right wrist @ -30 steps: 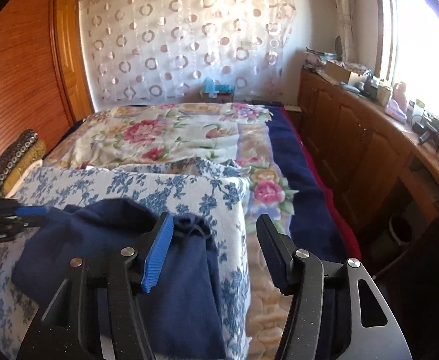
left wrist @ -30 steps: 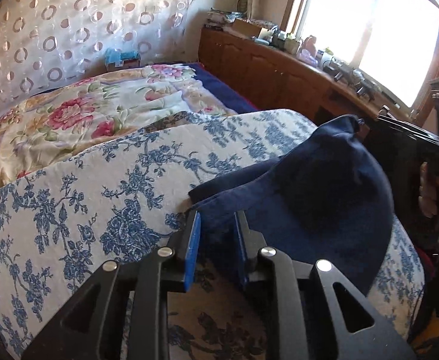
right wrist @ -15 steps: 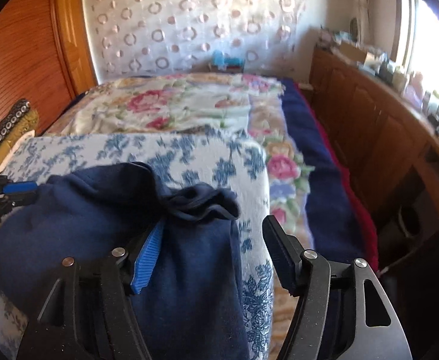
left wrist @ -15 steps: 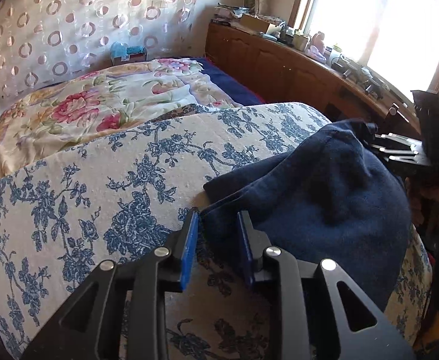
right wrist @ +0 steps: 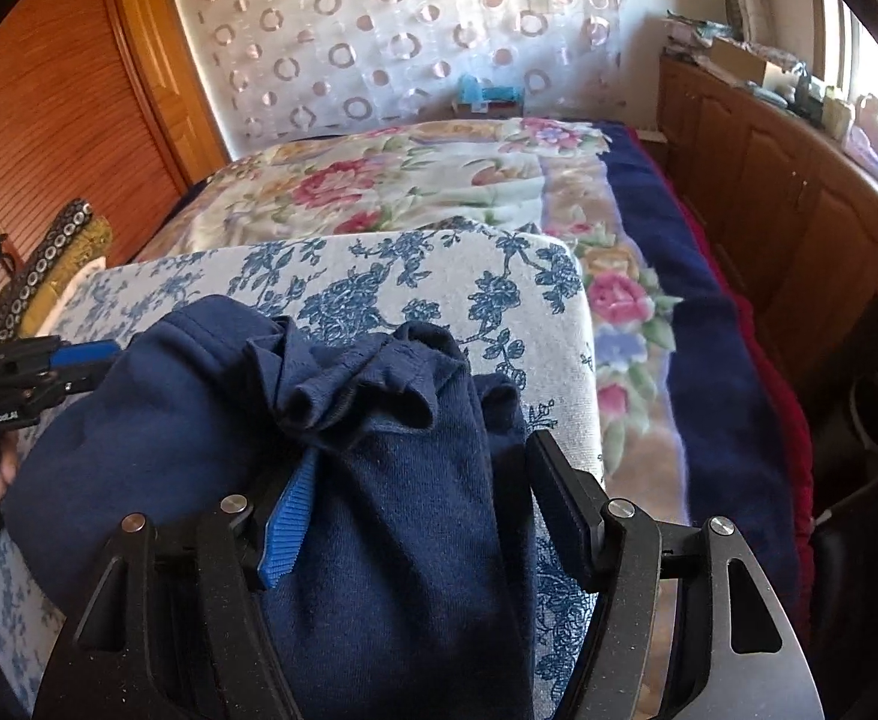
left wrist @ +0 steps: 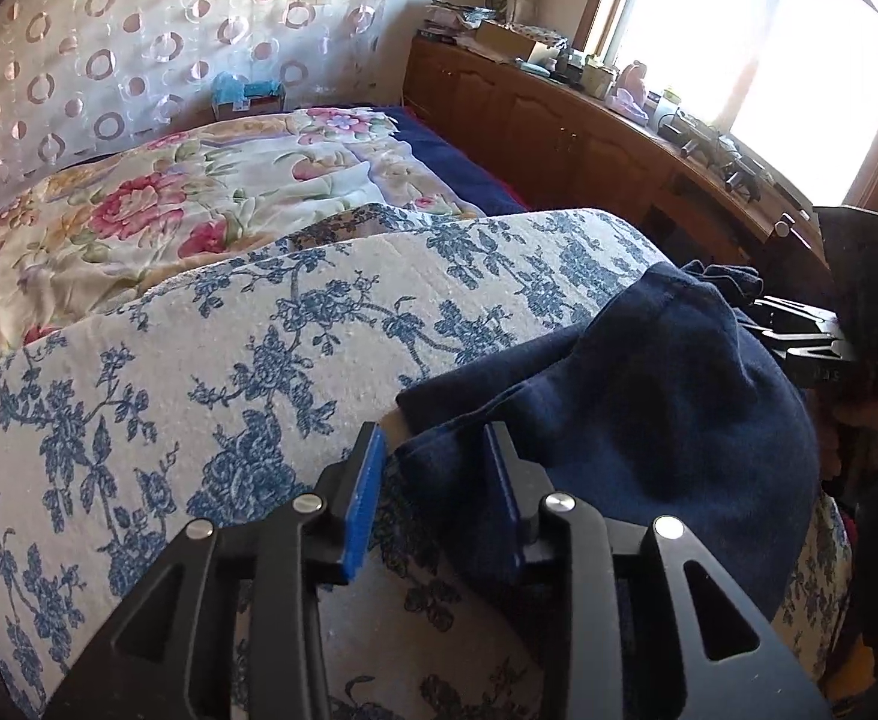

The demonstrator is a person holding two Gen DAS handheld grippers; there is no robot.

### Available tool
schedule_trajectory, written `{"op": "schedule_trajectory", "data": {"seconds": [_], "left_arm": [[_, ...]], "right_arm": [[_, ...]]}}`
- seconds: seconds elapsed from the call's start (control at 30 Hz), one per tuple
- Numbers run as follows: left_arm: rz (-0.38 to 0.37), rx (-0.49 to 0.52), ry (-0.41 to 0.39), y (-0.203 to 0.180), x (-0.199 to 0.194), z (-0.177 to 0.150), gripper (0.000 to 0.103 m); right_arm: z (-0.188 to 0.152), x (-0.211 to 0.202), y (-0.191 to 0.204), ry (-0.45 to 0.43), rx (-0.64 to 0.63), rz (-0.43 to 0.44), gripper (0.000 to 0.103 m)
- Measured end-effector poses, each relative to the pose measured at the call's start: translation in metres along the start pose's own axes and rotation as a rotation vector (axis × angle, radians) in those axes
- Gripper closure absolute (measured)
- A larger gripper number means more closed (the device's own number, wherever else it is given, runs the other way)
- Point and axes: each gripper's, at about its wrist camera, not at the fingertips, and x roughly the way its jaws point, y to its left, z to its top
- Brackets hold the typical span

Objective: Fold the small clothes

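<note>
Both grippers reach low over a blue-flowered cushion (left wrist: 210,348), one at each end of a dark blue garment (left wrist: 649,420) that lies bunched on top of it. The left gripper (left wrist: 435,492) comes in nearly level with the cushion, its fingers pointing across the bed; its jaws stand a moderate way apart, with a folded corner of the garment lying between the blue pads (left wrist: 363,498), and there is a gap on the left side, so it does not grip the cloth. The right gripper (right wrist: 420,504) points down the length of the bed from the other end, its jaws spread wide (wider than the left pair). The garment (right wrist: 390,480) is heaped up between them, a crumpled edge rising just ahead of the left pad (right wrist: 291,516), while the right finger (right wrist: 565,504) stands beside the cloth over the cushion's edge. Past the cushion lies a flowered quilt (right wrist: 408,180), and a wooden cabinet (right wrist: 799,192) runs along the window side.
</note>
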Motion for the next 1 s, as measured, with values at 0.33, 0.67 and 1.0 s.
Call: {"op": "schedule_trajectory", "data": {"seconds": [0.33,0.67,1.0], "left_arm": [[-0.017,0.028,0.006,-0.010,0.010,0.008,0.067],[-0.049,0.024,-0.013,-0.011,0.004,0.008,0.093],[-0.147,0.025,-0.182,-0.028,-0.061,0.007,0.099]], "right_arm": [[-0.001,0.000,0.000,-0.002,-0.011,0.063,0.053],[-0.003,-0.007,0.010,-0.023,-0.011,0.084,0.076],[-0.001,-0.046,0.029,-0.190,-0.013,0.010,0.081]]}}
